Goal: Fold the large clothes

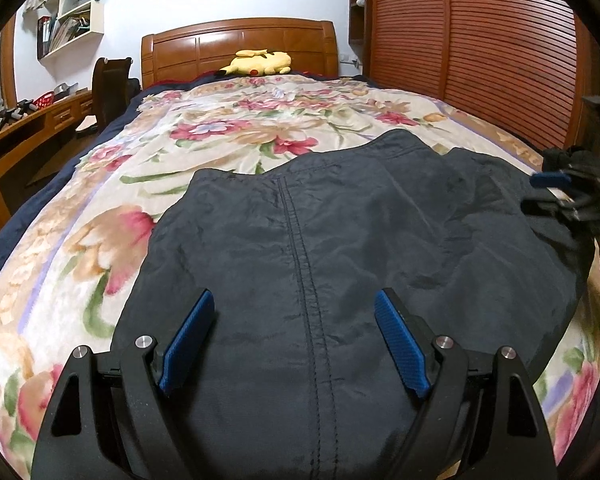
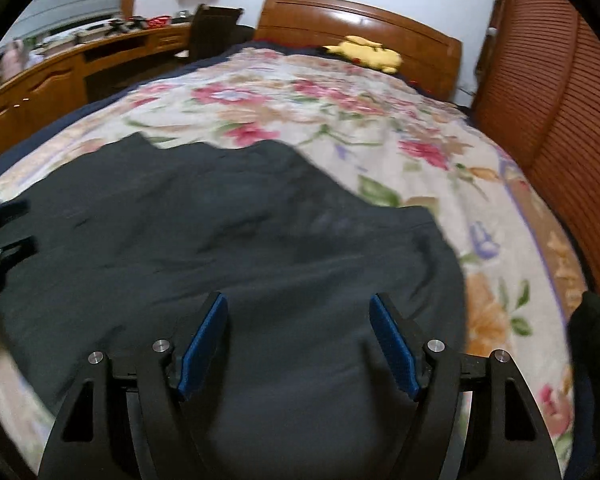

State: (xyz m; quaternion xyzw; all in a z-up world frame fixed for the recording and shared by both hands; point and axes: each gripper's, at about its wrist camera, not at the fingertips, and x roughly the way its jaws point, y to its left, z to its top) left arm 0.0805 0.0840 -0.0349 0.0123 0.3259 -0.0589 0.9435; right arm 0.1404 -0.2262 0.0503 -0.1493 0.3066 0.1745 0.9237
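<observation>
A large dark garment [image 1: 380, 220] lies spread flat on the floral bedspread [image 1: 220, 128], with a stitched seam running down its middle. My left gripper [image 1: 296, 296] stands open just above its near part, and nothing is between the blue pads. My right gripper [image 2: 299, 298] also stands open over the same garment [image 2: 220, 220], nearer its right edge, and holds nothing. The right wrist view is blurred. Each gripper shows in the other's view: the right gripper [image 1: 556, 188] at the garment's right edge, the left gripper [image 2: 4, 236] at the far left.
A yellow plush toy [image 1: 260, 62] lies by the wooden headboard [image 1: 240, 46]. A wooden desk [image 2: 60, 76] and a dark chair [image 1: 112, 88] stand left of the bed. Slatted wooden wardrobe doors [image 1: 480, 40] run along the right side. Bare bedspread [image 2: 380, 120] lies beyond the garment.
</observation>
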